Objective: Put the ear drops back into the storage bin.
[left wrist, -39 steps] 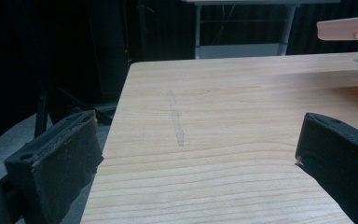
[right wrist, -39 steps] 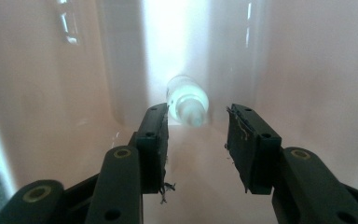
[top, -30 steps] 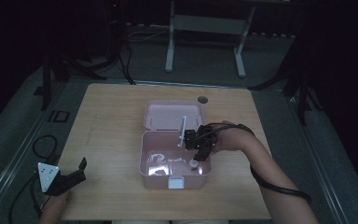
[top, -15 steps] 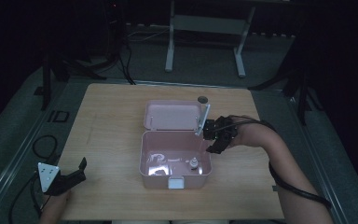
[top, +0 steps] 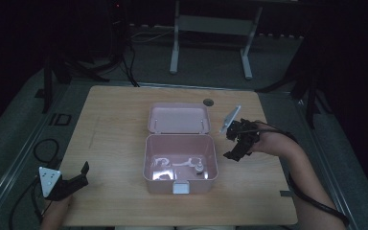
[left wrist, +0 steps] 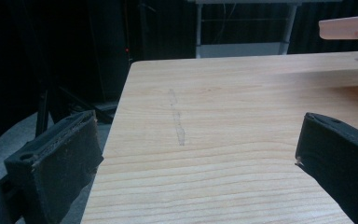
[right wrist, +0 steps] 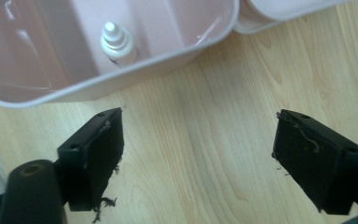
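Bottle [right wrist: 117, 43] is sitting in box [top: 179, 165]; I'm hovering right gripper [top: 237, 143] at its 3 o'clock, released, probably fetching another item next; left gripper [top: 64, 182] is idling, released.

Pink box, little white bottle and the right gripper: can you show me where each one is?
pink box [top: 180, 184]: high view, on its front wall.
little white bottle [right wrist: 116, 44]: right gripper view, on its body inside the box.
right gripper [right wrist: 198, 156]: right gripper view, midway between its open fingertips.

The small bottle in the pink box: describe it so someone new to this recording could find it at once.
Start at the open pink box in the middle of the wooden table, its lid laid back on the far side. Look inside its front right corner, the side nearer the right gripper. The small bottle stands upright there, white with a pointed cap, unlike the flat clear wrapping beside it.
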The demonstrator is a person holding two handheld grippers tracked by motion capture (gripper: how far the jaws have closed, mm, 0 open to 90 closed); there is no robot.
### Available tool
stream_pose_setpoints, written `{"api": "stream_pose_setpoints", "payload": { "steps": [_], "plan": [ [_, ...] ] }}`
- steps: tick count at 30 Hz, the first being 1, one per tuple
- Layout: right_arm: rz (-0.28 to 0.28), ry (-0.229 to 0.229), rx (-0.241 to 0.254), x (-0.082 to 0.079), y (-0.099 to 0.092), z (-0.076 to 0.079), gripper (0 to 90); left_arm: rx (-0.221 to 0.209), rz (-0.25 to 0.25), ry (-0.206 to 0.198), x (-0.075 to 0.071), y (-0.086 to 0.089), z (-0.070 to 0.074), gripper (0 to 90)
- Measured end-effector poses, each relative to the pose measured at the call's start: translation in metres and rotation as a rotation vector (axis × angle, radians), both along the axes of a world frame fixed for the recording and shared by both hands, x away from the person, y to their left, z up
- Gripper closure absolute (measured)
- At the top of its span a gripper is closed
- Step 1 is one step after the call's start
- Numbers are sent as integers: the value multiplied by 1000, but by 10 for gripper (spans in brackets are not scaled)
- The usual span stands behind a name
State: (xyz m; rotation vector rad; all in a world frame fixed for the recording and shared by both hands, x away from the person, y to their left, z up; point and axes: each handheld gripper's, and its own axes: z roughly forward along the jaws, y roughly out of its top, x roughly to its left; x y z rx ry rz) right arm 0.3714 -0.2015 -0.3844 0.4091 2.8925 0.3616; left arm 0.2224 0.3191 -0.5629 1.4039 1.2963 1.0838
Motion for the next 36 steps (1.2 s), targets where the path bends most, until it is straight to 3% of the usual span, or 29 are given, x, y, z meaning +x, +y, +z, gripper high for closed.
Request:
{"api": "stream_pose_setpoints", "payload": {
  "steps": [4, 11, 17, 23, 30, 36],
  "plan": [
    [-38, 15, 43, 3, -15, -14, 135, 0, 1, 1, 0, 0, 0, 3],
    [-119, 9, 65, 7, -34, -37, 136, -1, 1, 0, 0, 0, 0, 3],
    [-212, -11, 107, 10, -50, -69, 139, -1, -1, -1, 0, 0, 0, 3],
    [-278, -25, 186, 6, -58, -94, 138, -1, -1, -1, 0, 0, 0, 4],
    [-336, -64, 252, 0, -67, -118, 138, -1, -1, -1, 0, 0, 0, 3],
    [-444, -134, 335, -4, -77, -131, 138, -1, -1, 0, 0, 0, 0, 3]
  ]
}}
